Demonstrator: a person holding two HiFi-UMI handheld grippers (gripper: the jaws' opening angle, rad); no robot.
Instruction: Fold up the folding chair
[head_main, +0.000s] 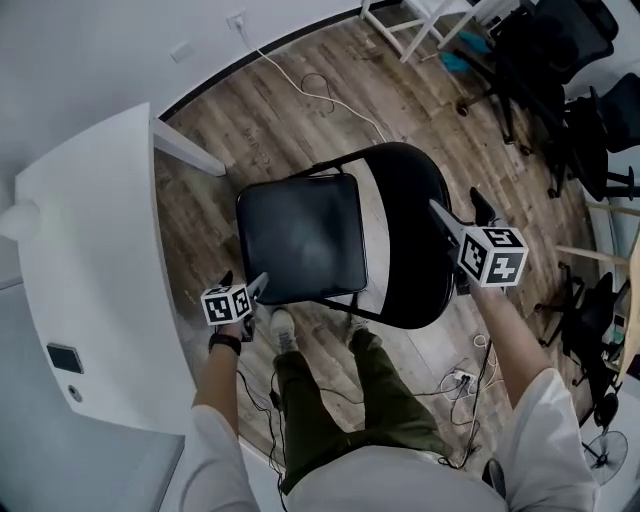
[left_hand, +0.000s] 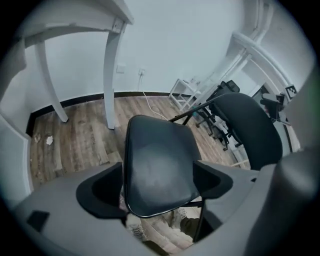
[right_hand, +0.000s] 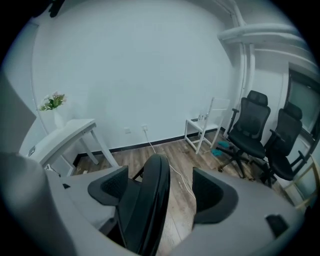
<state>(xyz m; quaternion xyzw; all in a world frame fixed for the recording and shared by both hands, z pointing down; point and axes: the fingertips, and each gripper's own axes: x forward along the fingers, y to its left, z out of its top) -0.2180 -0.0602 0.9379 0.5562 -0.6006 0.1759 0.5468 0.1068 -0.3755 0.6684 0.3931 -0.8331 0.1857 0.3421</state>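
Note:
The black folding chair stands unfolded on the wood floor, its square seat (head_main: 300, 238) flat and its rounded backrest (head_main: 405, 230) to the right. My left gripper (head_main: 257, 286) is at the seat's near left corner; in the left gripper view its jaws (left_hand: 157, 186) stand open on either side of the seat (left_hand: 157, 165) edge. My right gripper (head_main: 458, 212) is at the top of the backrest. In the right gripper view the backrest (right_hand: 150, 200) runs edge-on between the open jaws of that gripper (right_hand: 160, 194), with a gap on the right side.
A white table (head_main: 90, 230) stands close on the left, its legs (left_hand: 109, 75) beside the chair. Black office chairs (head_main: 560, 60) and a white rack (head_main: 420, 20) fill the far right. A cable (head_main: 320, 95) crosses the floor; a power strip (head_main: 460, 378) lies near my feet (head_main: 285, 330).

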